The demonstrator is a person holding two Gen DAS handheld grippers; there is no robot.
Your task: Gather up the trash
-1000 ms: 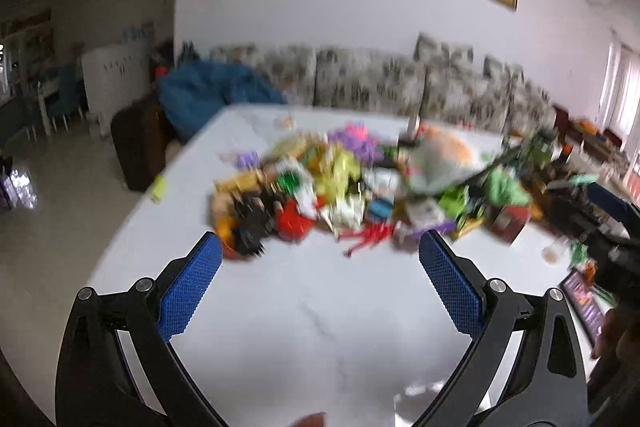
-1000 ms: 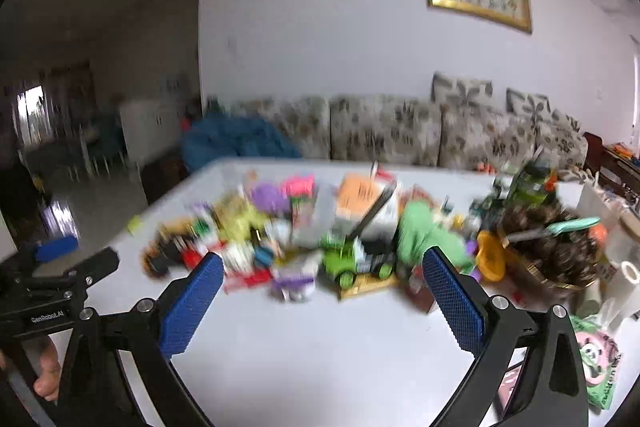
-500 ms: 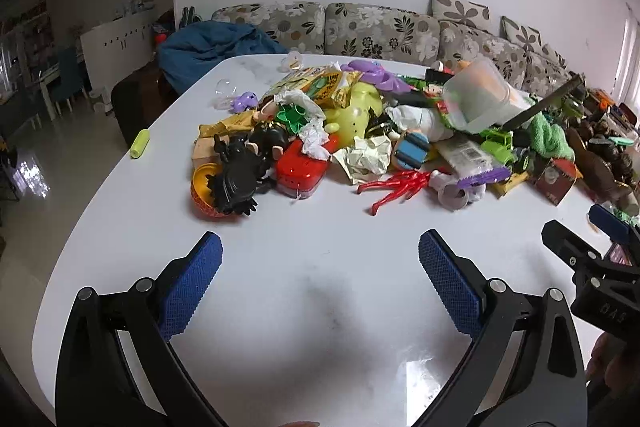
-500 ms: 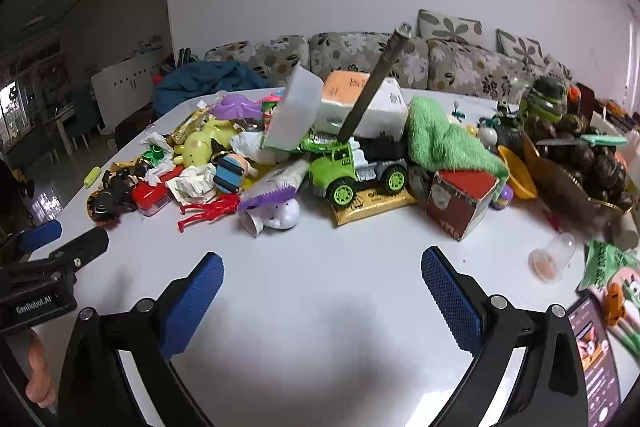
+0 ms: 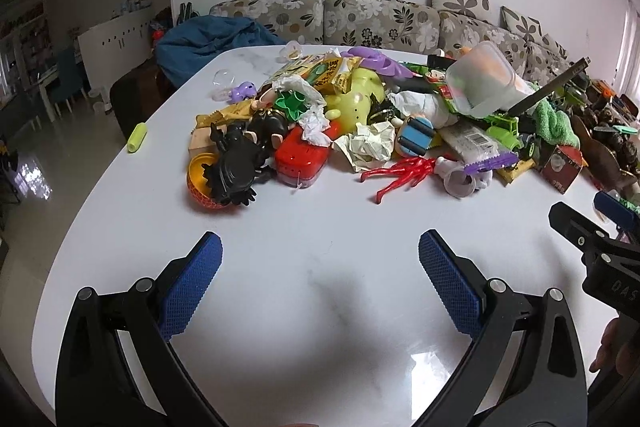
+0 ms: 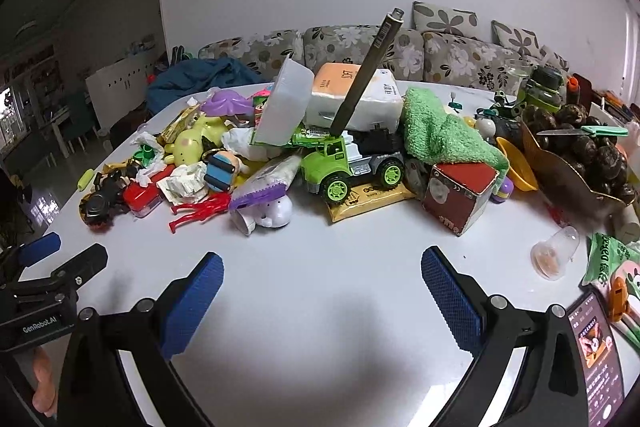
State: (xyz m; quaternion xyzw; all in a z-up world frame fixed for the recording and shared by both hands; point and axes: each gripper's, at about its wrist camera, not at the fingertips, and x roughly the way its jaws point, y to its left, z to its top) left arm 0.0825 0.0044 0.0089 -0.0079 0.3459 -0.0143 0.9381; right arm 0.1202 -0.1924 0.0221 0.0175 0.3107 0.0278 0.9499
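- Left wrist view: the left tongs (image 5: 320, 259) stood wide and empty above bare white table (image 5: 320, 307), well short of the heap.
- Straight ahead of them, past the bare stretch, lay a crumpled paper wad (image 5: 370, 145); just to its left sat a red box (image 5: 303, 157), and just in front and to its right a red plastic claw (image 5: 400, 173).
- Further ahead and left, a torn white wrapper (image 5: 302, 91) lay over a green toy.
- Right wrist view: the right tongs (image 6: 322, 271) also stood wide with nothing between the blue pads, over bare table.
- Ahead and slightly right sat a green toy truck (image 6: 348, 167) on a gold packet (image 6: 370, 201); ahead and left lay the same paper wad (image 6: 186, 183).
- To the far right lay a small clear cup (image 6: 554, 253) on its side.
- Judged step: the approach, with nothing picked yet.
- The next move likely called for reaching forward and closing on one loose scrap, without dragging toys along.
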